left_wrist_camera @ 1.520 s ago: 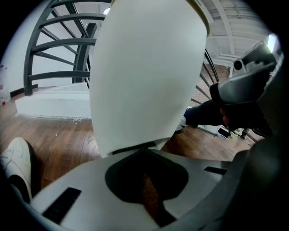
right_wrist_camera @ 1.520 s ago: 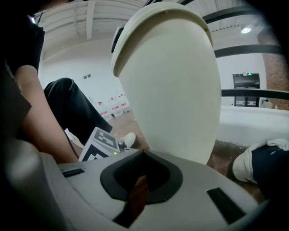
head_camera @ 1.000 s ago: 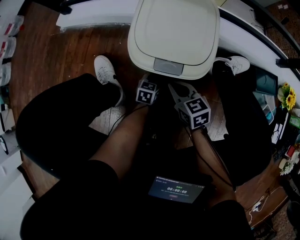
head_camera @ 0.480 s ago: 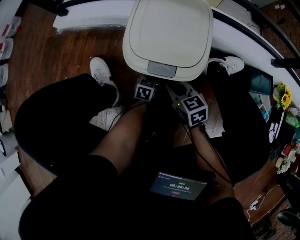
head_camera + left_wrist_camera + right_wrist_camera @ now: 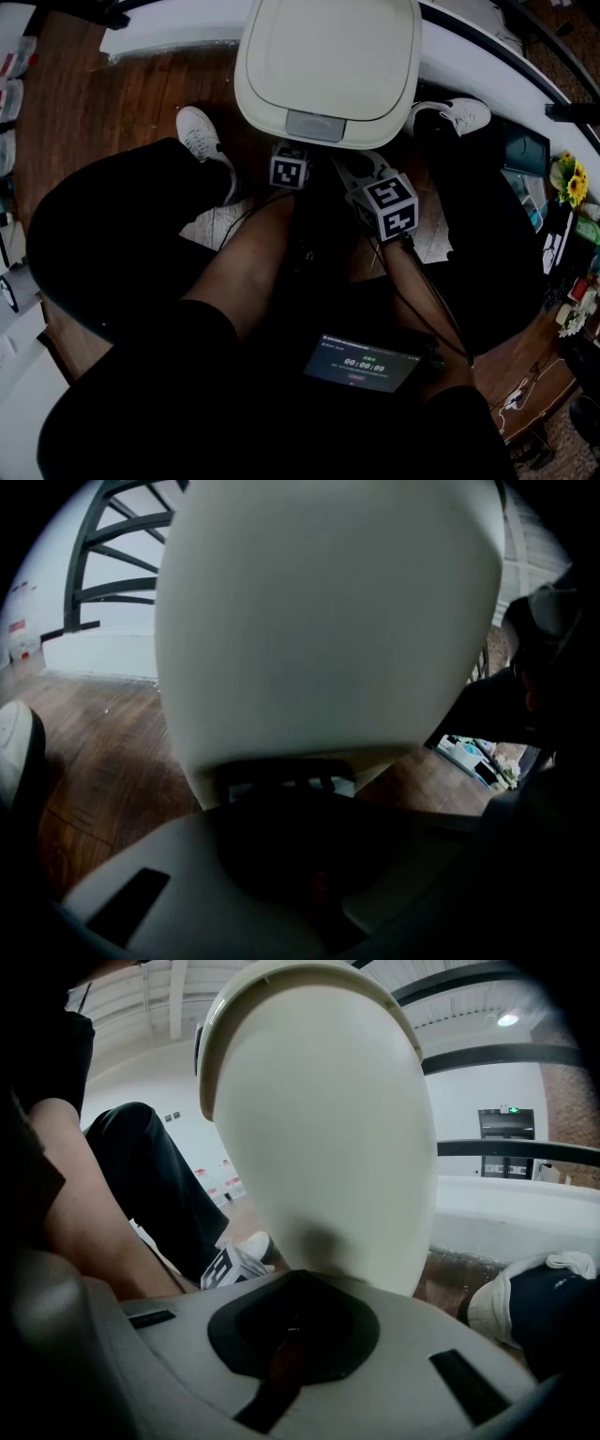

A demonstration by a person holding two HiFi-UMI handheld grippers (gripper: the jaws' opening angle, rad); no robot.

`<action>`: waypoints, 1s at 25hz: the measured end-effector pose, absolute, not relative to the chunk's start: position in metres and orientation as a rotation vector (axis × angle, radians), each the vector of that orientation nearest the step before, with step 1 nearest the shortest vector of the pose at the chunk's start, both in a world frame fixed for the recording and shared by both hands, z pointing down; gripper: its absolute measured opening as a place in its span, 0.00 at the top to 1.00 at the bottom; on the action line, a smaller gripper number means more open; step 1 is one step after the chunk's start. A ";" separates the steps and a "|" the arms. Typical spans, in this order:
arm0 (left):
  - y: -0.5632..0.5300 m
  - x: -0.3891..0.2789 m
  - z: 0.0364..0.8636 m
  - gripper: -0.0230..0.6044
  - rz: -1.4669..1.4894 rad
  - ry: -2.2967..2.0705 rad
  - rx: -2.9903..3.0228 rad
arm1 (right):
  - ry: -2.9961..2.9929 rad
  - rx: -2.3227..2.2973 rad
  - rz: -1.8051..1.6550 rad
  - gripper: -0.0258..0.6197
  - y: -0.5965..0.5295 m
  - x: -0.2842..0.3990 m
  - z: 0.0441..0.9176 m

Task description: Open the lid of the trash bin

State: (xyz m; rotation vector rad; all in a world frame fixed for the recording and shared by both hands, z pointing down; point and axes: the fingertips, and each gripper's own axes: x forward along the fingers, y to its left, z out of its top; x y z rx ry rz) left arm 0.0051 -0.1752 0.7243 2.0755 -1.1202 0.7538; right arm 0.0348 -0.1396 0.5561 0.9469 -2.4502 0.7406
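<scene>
A cream trash bin (image 5: 328,56) with its lid down stands on the wood floor, and a grey push plate (image 5: 316,125) sits at the lid's front edge. The bin's front wall fills the left gripper view (image 5: 328,621) and the right gripper view (image 5: 319,1129). My left gripper (image 5: 300,808) is shut and empty, its tip close under a dark recess (image 5: 281,778) in the bin's front. Its marker cube (image 5: 290,172) lies just below the push plate. My right gripper (image 5: 361,167) is also shut and empty, its tip at the bin's front, to the right of the left one.
The person's black-clad legs flank the bin, with a white shoe (image 5: 199,136) on its left and another (image 5: 459,114) on its right. A timer screen (image 5: 366,361) sits low in the head view. A white curved ledge (image 5: 169,37) runs behind the bin.
Both grippers have crept forward toward the bin's front. The left marker cube now sits right under the push plate. The lid stays down.
</scene>
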 end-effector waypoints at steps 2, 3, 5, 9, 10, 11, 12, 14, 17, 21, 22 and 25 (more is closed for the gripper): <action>-0.178 0.006 0.723 0.92 0.746 -1.131 2.075 | -2.449 0.947 0.737 0.93 -0.139 0.035 0.556; -0.178 0.006 0.723 0.92 0.756 -1.131 2.076 | -2.448 0.948 0.738 0.93 -0.139 0.035 0.557; -0.176 0.006 0.724 0.92 0.776 -1.127 2.072 | -2.447 0.951 0.743 0.93 -0.138 0.035 0.557; -0.175 0.007 0.726 0.92 0.811 -1.122 2.061 | -2.446 0.949 0.741 0.93 -0.137 0.035 0.557; -0.175 0.007 0.726 0.92 0.816 -1.121 2.058 | -2.445 0.949 0.742 0.93 -0.136 0.036 0.557; -0.174 0.007 0.727 0.92 0.819 -1.120 2.056 | -2.443 0.949 0.744 0.93 -0.136 0.036 0.557; -0.174 0.007 0.727 0.92 0.821 -1.120 2.055 | -2.443 0.950 0.747 0.93 -0.136 0.036 0.557; -0.174 0.006 0.726 0.92 0.822 -1.122 2.057 | -2.443 0.951 0.747 0.93 -0.136 0.036 0.557; -0.175 0.006 0.725 0.92 0.821 -1.127 2.059 | -2.442 0.954 0.744 0.93 -0.136 0.037 0.557; -0.175 0.007 0.725 0.92 0.818 -1.125 2.055 | -2.442 0.955 0.750 0.93 -0.136 0.038 0.557; -0.175 0.007 0.726 0.91 0.817 -1.124 2.055 | -2.441 0.956 0.752 0.93 -0.136 0.038 0.558; -0.175 0.008 0.727 0.91 0.814 -1.116 2.046 | -2.438 0.961 0.755 0.93 -0.137 0.040 0.559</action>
